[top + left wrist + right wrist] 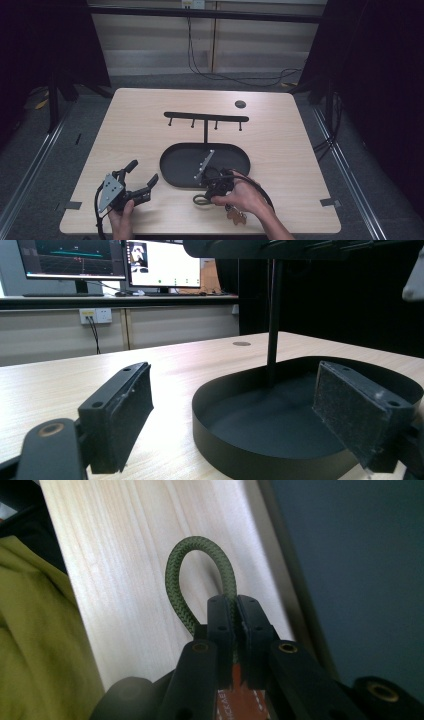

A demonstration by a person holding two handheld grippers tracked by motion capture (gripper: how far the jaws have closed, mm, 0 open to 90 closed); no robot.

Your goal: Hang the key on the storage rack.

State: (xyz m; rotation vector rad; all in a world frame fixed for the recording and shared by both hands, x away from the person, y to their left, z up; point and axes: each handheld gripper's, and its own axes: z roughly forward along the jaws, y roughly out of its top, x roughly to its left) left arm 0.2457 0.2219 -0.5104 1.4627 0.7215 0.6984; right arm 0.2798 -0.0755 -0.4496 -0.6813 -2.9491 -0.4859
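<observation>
A green braided cord loop (175,580) sticks out beyond my right gripper (237,602), which is shut on one strand of it. An orange-brown leather tag (240,695) shows below the jaws. From above, the right gripper (209,195) is held just in front of the black oval tray (172,167), with the cord loop (199,200) at its tip and the brown tag (236,216) under the hand. My left gripper (143,172) rests open on the table left of the tray. Its pads (120,415) have nothing between them and face the tray (225,445).
From the tray rises a thin post (205,132) carrying a black crossbar (206,117) with several pegs hanging down. A small black disc (240,104) lies at the table's far side. Yellow-green cloth (30,640) shows beyond the table's near edge.
</observation>
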